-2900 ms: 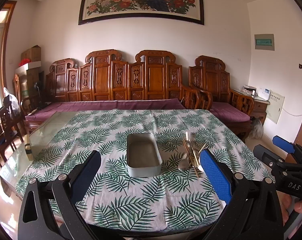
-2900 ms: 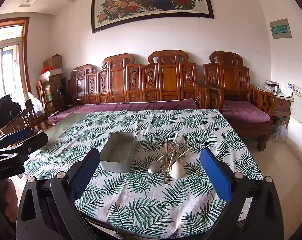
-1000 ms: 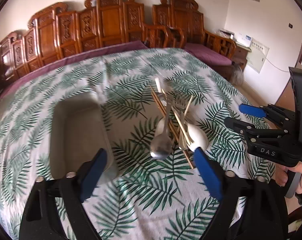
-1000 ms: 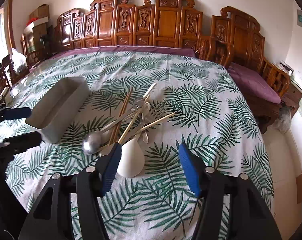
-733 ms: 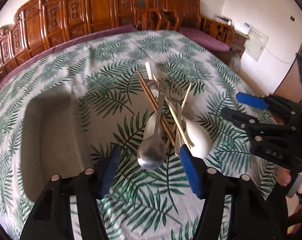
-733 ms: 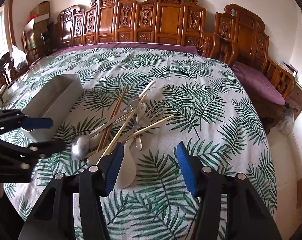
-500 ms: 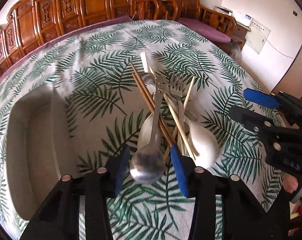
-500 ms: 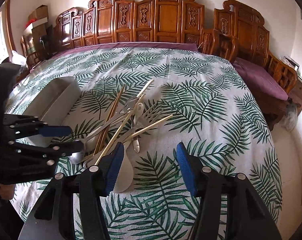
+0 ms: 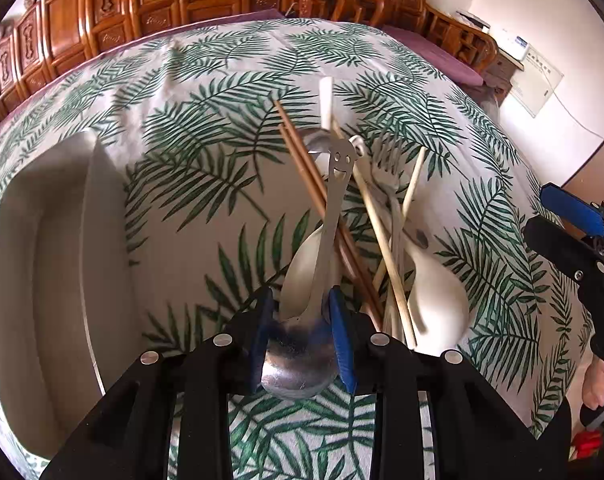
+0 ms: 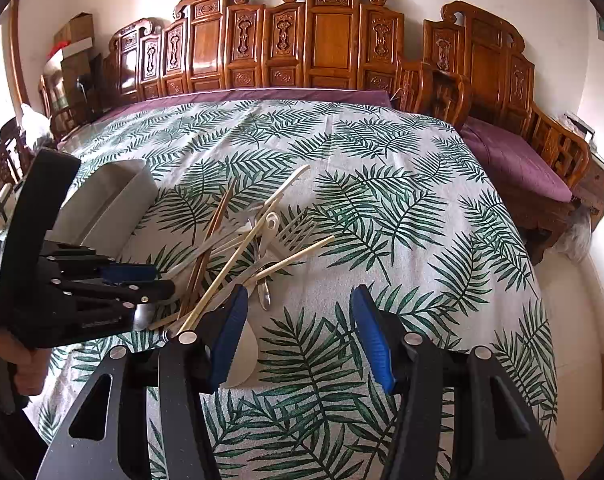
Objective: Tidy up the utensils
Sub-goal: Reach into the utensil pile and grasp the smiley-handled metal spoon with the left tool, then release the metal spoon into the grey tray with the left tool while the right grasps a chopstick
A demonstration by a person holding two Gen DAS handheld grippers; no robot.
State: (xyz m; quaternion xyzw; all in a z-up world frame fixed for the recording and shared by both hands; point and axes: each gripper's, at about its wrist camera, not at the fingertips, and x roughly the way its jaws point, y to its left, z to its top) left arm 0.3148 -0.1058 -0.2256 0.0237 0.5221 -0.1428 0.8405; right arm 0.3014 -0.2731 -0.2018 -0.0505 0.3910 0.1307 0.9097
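The left gripper [image 9: 299, 328] has just been closing its blue pads round the bowl of a metal spoon [image 9: 299, 354], which lies at the near end of the utensil pile [image 9: 362, 216] on the palm-leaf tablecloth [image 9: 205, 128]. The pads appear to touch the bowl's edges on both sides, so the pinch looks made or all but made. The spoon's handle, cut with a smiling face, runs away from the gripper across a pair of brown chopsticks [image 9: 314, 184] and a white ceramic spoon [image 9: 302, 264].

A clean lift would likely mean squeezing firmly on the slick rounded bowl, then raising it straight up and slowly, so the handle slides free without dragging the chopsticks along. The grey tray [image 9: 41, 264], just left of the pile, is the probable destination.

The right gripper [image 10: 299, 338] hangs with its jaws parted over bare cloth beside the pile, holding nothing.

Whether the pads grip the bowl tightly cannot be judged; its lower edge sits between the fingers. Pale chopsticks [image 9: 382, 232], a fork [image 9: 386, 176] and a second white spoon [image 9: 434, 292] overlap, so their count is uncertain. The tray's near end is cut off by the frame.
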